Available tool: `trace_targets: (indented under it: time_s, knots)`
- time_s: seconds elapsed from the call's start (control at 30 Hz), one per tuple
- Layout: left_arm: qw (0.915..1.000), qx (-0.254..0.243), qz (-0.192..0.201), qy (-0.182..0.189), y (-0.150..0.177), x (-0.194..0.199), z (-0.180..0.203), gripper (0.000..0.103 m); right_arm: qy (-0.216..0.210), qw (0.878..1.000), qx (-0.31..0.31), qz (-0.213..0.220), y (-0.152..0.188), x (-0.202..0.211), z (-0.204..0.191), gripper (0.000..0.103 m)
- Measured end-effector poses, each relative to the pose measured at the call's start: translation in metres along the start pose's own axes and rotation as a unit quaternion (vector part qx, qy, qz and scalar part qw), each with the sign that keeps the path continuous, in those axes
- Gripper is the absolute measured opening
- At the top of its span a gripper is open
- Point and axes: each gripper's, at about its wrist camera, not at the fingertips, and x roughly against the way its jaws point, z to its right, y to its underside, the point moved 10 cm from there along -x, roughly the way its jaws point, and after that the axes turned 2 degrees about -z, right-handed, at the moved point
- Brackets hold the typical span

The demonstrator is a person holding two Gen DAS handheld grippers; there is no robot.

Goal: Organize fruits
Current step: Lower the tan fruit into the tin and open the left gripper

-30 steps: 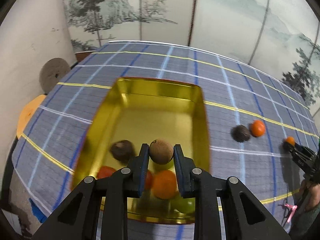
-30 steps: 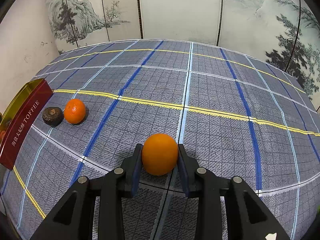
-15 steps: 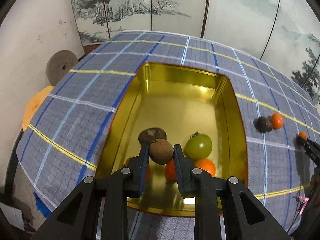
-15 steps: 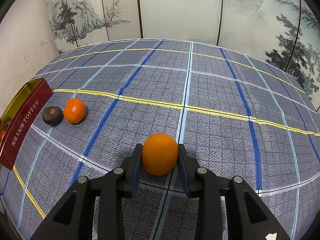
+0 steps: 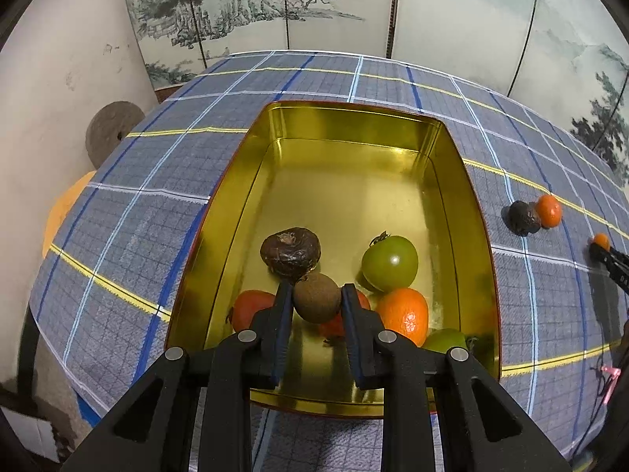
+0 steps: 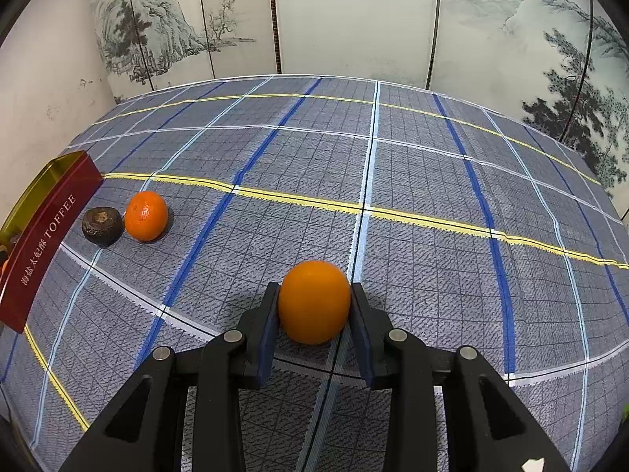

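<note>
Gold-lined tin (image 5: 452, 165) sits right under the left tool (image 5: 317, 303), clamped on a brown fruit (image 5: 317, 302) for dropping in; the right tool (image 6: 314, 302) grips an orange (image 6: 314, 301), ready next.

Left gripper (image 5: 317, 302) seen clamped on small brown round fruit (image 5: 317, 303), held over near end of gold tin (image 5: 354, 126). Tin set on blue checked cloth (image 5: 157, 165). Inside tin: dark wrinkled fruit (image 5: 291, 252), green tomato (image 5: 390, 262), orange (image 5: 403, 314), red fruit (image 5: 247, 308) partly hidden behind finger, second green fruit (image 5: 446, 340) at near right corner. On cloth right of tin: dark fruit (image 5: 522, 217) touching small orange (image 5: 549, 210). Right gripper (image 5: 603, 249) noted at right edge, small orange fruit (image 5: 601, 240) at its tip.
</note>
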Motion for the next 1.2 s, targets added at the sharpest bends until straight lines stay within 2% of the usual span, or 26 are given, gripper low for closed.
trace_targets:
  time_s: [0.63, 1.0, 1.07, 1.2]
  knots:
    - [0.9998, -0.010, 0.001, -0.017, -0.0001, 0.0003, -0.0020, 0.028, 0.001, 1.000, 0.001, 0.000, 0.0000, -0.0007, 0.0000, 0.032]
    - [0.9996, -0.015, 0.002, -0.024, 0.0000, 0.0006, -0.0033, 0.035, 0.005, 1.000, 0.003, -0.001, 0.0012, -0.0009, 0.0013, 0.032]
    - [0.9997, -0.014, 0.001, -0.020, 0.0005, 0.0006, -0.0025, 0.040, 0.006, 1.000, 0.004, -0.002, 0.0012, -0.0005, 0.0017, 0.032]
    - [0.9995, -0.021, 0.004, -0.023, 0.0018, 0.0024, -0.0011, 0.043, 0.008, 1.000, 0.005, -0.002, 0.0007, -0.0008, -0.0007, 0.032]
